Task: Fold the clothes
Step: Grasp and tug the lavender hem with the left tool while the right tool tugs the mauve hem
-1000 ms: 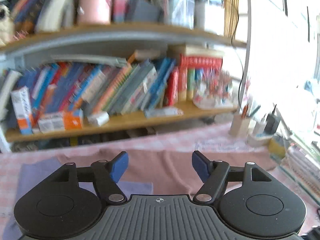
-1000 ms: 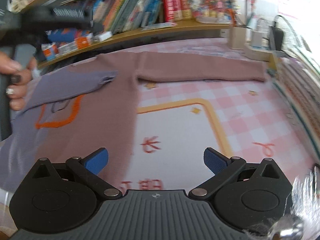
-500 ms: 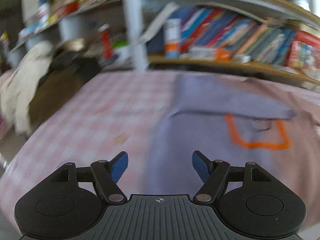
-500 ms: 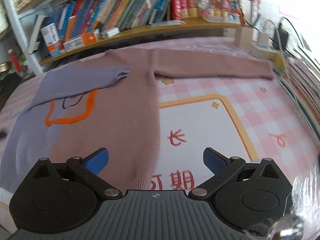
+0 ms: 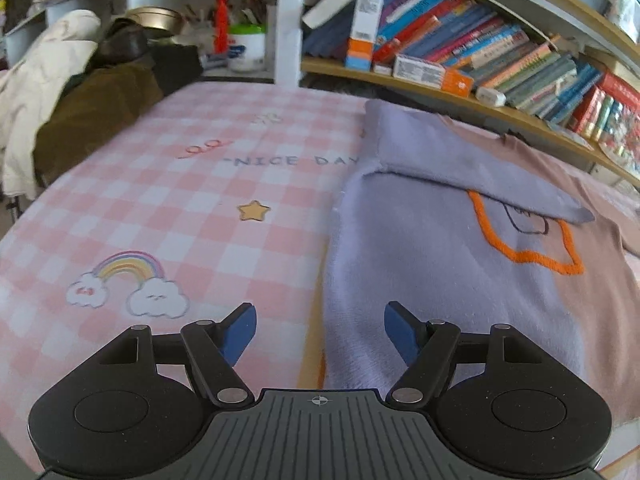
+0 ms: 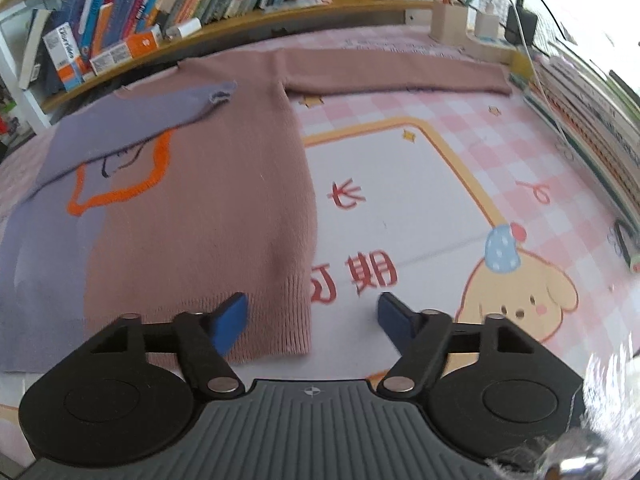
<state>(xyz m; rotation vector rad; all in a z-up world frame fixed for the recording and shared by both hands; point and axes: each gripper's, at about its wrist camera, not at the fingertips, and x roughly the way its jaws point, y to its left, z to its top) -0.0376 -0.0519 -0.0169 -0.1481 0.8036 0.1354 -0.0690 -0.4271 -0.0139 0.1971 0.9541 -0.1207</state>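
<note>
A two-tone sweater, lilac on one half and dusty pink on the other, with an orange star outline point(image 6: 120, 192), lies flat on the pink checked cloth point(image 5: 168, 200). Its lilac sleeve point(image 5: 460, 168) is folded across the chest; it also shows in the right wrist view point(image 6: 152, 116). Its pink sleeve point(image 6: 400, 74) stretches out to the right. My left gripper point(image 5: 318, 330) is open and empty above the sweater's lilac hem corner point(image 5: 360, 340). My right gripper point(image 6: 312, 320) is open and empty above the pink hem corner point(image 6: 292, 320).
A bookshelf point(image 5: 480, 52) full of books runs along the far side. A pile of clothes point(image 5: 60, 92) lies at the far left. Stacked books point(image 6: 592, 92) and a charger with cables point(image 6: 516, 20) line the right edge.
My left gripper has swung from facing the bookshelf down and left to the sweater's lilac hem. My right gripper has moved closer to the pink hem. The lilac sleeve lies folded.
</note>
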